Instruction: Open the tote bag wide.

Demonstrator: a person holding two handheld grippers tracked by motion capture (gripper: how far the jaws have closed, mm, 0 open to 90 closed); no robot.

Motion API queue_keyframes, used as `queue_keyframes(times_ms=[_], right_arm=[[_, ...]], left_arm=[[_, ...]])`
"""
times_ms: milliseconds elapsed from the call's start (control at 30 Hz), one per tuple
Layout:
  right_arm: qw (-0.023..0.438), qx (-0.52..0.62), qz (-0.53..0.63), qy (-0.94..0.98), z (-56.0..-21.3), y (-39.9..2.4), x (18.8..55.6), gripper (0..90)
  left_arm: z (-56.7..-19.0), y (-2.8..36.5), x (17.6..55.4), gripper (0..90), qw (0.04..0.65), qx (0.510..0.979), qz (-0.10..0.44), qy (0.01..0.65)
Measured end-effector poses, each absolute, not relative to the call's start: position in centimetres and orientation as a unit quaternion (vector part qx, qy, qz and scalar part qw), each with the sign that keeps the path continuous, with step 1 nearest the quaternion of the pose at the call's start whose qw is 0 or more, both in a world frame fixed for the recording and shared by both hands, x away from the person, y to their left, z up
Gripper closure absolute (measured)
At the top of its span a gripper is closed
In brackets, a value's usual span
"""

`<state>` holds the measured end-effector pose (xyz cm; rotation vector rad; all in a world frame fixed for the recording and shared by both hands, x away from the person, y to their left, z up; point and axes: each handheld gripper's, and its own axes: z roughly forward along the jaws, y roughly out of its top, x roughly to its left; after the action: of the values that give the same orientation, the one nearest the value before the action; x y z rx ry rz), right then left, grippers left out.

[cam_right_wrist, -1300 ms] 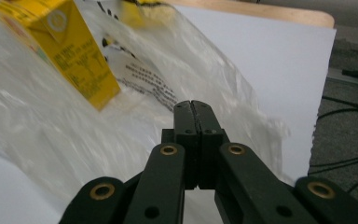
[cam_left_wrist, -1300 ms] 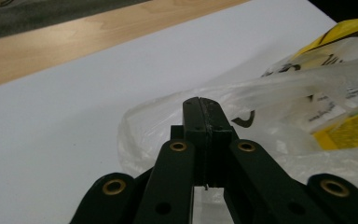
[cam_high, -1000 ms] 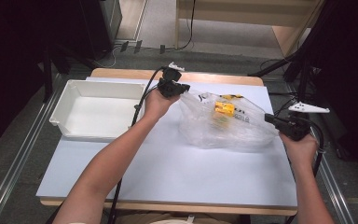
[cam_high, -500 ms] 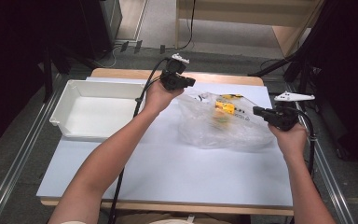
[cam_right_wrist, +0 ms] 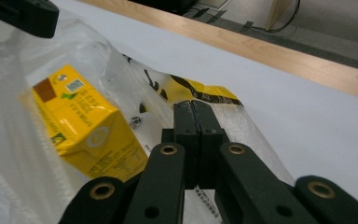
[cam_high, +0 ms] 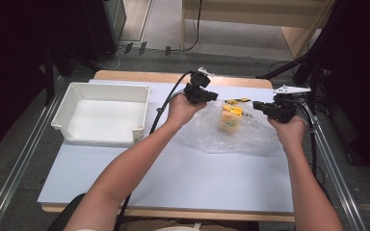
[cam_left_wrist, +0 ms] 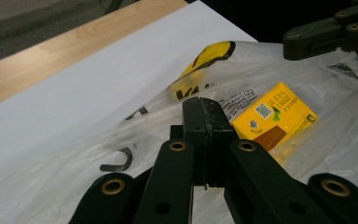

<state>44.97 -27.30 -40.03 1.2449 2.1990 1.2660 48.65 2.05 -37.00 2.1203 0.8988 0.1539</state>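
Observation:
A clear plastic bag (cam_high: 236,134) with yellow and black print lies on the white table (cam_high: 173,178). Inside it is a yellow carton (cam_high: 231,114), which shows through the film as the carton (cam_left_wrist: 272,116) and the carton (cam_right_wrist: 79,126). My left gripper (cam_high: 213,96) is shut on the bag's far left edge, the film pinched between its jaws (cam_left_wrist: 204,109). My right gripper (cam_high: 256,104) is shut on the bag's far right edge (cam_right_wrist: 192,112). Both hold the bag's rim a little above the table, one on each side of the carton.
An empty white tray (cam_high: 72,127) stands at the left of the table. The wooden far edge (cam_high: 144,75) runs behind the bag. Cables trail from both grippers. Metal rails (cam_high: 24,163) flank the table.
Both grippers have moved toward each other, the left to the right, the right to the left and farther away. The bag's rim has risen with them and the carton has shifted inside.

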Motion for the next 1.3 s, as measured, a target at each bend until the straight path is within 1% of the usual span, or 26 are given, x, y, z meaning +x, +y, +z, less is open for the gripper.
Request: queue_keyframes(times_ms=[67,300,567,767,933,1000,1167,1300], right_arm=[[0.146,0.441,0.445,0.765,-41.0,-27.3,45.6,90.0],[0.134,0.460,0.428,0.766,-43.7,-27.1,46.5,90.0],[0.120,0.453,0.415,0.780,-46.1,-25.8,46.5,90.0],[0.119,0.462,0.399,0.783,-47.2,-25.3,47.5,90.0],[0.118,0.474,0.387,0.782,-48.1,-25.0,48.5,90.0],[0.117,0.481,0.389,0.777,-48.3,-25.0,48.7,90.0],[0.135,0.486,0.393,0.769,-48.6,-24.9,49.4,90.0],[0.162,0.493,0.393,0.759,-48.8,-24.5,49.8,90.0]], left_arm=[[-37.9,1.9,48.5,90.0,0.402,0.840,0.057,0.360],[-41.3,2.7,48.0,90.0,0.393,0.835,0.035,0.384],[-43.9,3.2,45.9,90.0,0.379,0.845,0.025,0.376],[-45.9,3.3,44.3,90.0,0.372,0.851,0.014,0.371],[-46.6,3.5,43.0,90.0,0.369,0.859,0.020,0.355],[-46.6,3.7,42.5,90.0,0.376,0.857,0.027,0.350],[-46.9,4.1,41.4,90.0,0.377,0.861,0.027,0.341],[-47.2,4.1,40.7,90.0,0.375,0.865,0.025,0.332]])
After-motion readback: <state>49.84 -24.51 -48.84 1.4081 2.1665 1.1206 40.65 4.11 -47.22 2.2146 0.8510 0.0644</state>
